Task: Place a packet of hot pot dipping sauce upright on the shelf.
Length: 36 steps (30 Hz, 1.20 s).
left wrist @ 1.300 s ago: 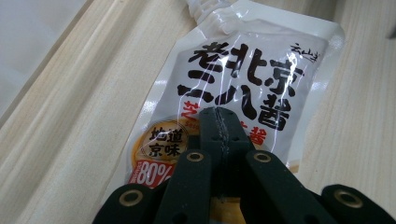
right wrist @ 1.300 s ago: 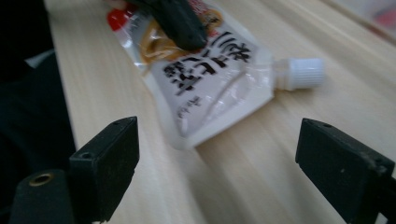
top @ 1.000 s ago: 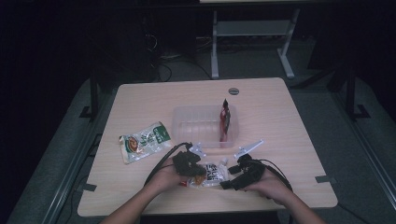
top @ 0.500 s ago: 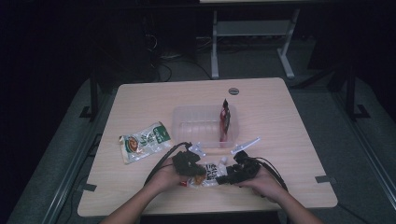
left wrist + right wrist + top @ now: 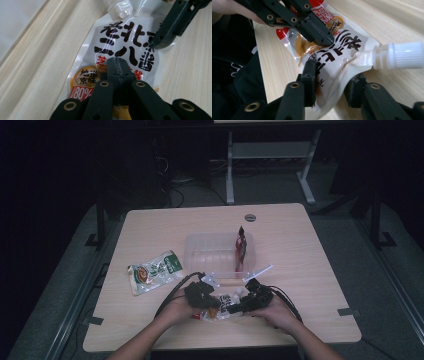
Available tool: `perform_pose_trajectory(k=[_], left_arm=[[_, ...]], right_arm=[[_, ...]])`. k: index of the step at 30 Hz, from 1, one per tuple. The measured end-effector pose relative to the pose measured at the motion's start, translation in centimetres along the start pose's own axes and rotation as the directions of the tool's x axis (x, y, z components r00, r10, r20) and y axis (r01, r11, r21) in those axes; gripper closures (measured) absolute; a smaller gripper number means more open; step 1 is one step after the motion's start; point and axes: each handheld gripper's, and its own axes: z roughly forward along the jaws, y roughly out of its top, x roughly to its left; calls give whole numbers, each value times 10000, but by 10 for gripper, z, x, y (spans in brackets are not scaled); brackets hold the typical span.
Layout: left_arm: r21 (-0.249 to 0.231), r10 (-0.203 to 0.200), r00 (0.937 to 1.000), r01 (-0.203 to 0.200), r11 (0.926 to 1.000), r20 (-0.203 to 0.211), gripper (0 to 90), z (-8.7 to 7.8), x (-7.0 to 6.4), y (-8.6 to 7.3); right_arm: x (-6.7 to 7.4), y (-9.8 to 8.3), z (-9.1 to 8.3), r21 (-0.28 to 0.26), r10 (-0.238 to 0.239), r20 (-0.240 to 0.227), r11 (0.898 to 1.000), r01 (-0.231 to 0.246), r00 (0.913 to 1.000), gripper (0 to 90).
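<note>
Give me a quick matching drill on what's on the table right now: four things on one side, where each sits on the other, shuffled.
Things:
1. spouted sauce pouch
2. green snack bag
3. clear plastic tub
4. red packet

Places:
A. lying flat on the table, left of the tub
B. standing on edge inside the tub, at its right end
C. near the table's front edge, between the left tongs and right tongs
D. middle of the table, behind the hands

Pairs: 1-C, 2-A, 3-D, 4-B
</note>
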Motion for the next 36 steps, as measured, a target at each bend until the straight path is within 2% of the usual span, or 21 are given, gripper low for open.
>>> perform_pose_trajectory(k=[4,7,8,10,13,17,21,25,29,36], left_arm=[[-107,-109,9999,110,9999,62,900,-1,0,-1],[-188,-208,9996,212,9996,185,900,-2,1,-2],[-335,-298,9991,309,9990,316,900,-3,2,-3],[-379,-351,9984,368,9986,434,899,-4,2,-3],[-420,-293,9986,312,9986,438,898,-5,0,-3],[-401,-134,9987,154,9991,493,852,-9,-2,-3],[-375,221,9991,-207,9991,369,877,-20,-4,-6],[-311,312,9993,-306,9990,198,895,-32,-3,-13],[-278,159,9999,-159,9995,-11,897,-43,4,-20],[-242,28,9997,-34,9997,-229,896,-49,13,-23]], right_arm=[[2,1,-1,1,-446,25,9990,446,9990,742],[4,1,-1,-36,-515,17,9987,515,9987,785],[5,1,-2,-17,-726,209,9974,727,9971,832],[4,1,-3,-51,-743,152,9972,744,9971,869],[4,1,-5,-43,-849,193,9964,850,9962,888],[5,1,-8,-109,-1199,115,9927,1200,9927,897],[7,2,-13,-163,-1289,58,9915,1290,9916,898],[8,3,-20,-396,-1381,-98,9897,1377,9904,899],[9,4,-29,-659,-1488,-124,9868,1477,9888,900],[11,7,-40,-1051,-1634,-197,9814,1605,9864,900]])
